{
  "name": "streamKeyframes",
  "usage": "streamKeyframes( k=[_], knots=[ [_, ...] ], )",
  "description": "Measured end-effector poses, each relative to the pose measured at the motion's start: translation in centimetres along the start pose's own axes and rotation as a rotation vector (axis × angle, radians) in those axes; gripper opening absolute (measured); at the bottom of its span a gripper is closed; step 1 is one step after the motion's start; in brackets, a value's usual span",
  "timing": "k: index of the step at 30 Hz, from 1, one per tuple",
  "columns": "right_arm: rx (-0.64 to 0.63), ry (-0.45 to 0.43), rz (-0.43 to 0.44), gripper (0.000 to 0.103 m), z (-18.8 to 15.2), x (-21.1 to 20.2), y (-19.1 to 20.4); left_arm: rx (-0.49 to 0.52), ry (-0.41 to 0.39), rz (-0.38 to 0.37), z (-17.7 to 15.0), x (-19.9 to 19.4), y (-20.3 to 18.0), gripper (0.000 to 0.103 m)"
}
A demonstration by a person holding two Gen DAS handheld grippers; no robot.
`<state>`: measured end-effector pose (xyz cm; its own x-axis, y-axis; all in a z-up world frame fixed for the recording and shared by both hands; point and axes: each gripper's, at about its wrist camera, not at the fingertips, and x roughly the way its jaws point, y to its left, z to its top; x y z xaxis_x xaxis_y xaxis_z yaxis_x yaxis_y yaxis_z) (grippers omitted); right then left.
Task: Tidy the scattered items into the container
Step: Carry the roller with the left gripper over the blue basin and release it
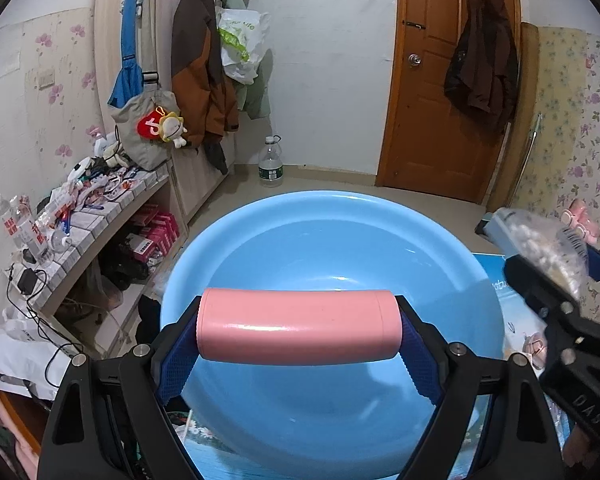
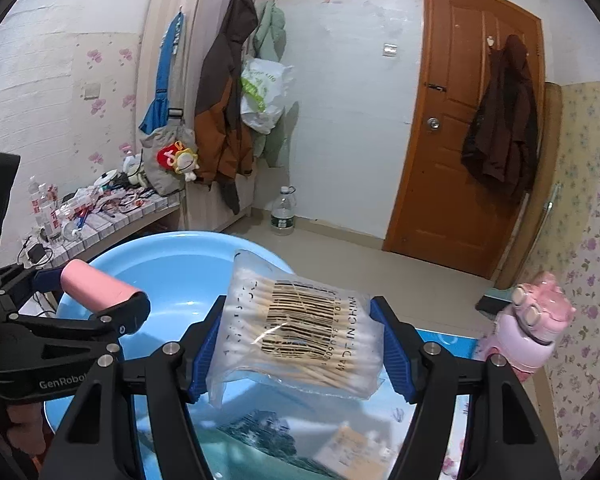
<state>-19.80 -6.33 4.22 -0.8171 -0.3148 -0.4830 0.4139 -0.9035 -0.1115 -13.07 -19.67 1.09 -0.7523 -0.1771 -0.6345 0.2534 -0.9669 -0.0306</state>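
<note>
My left gripper (image 1: 298, 350) is shut on a pink cylinder (image 1: 298, 324), held crosswise above the light blue basin (image 1: 340, 232). It also shows in the right wrist view (image 2: 96, 284), over the basin (image 2: 172, 264). My right gripper (image 2: 298, 344) is shut on a clear bag of cotton swabs (image 2: 300, 328) with a barcode, held to the right of the basin's rim. In the left wrist view the right gripper (image 1: 556, 280) and the swab bag (image 1: 540, 240) show at the right edge. The basin looks empty inside.
A pink and lilac bottle (image 2: 532, 328) stands on the blue printed table cover (image 2: 444, 344) at the right. A small card packet (image 2: 352, 444) lies below my right gripper. A cluttered shelf (image 1: 100, 208), hanging coats (image 1: 200, 60) and a wooden door (image 1: 452, 80) lie beyond.
</note>
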Motion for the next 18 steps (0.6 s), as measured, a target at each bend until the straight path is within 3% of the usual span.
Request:
streamKeyframes(
  k=[6,18],
  knots=[
    [-0.014,0.021,0.033,0.070,-0.1,1.3,2.2,0.003,0.008,0.007,-0.3,0.1,1.0,0.087],
    [-0.038,0.049,0.005,0.070,-1.0,1.0,3.5,0.024,0.088,-0.012,-1.5,2.0,0.5,0.087]
  ],
)
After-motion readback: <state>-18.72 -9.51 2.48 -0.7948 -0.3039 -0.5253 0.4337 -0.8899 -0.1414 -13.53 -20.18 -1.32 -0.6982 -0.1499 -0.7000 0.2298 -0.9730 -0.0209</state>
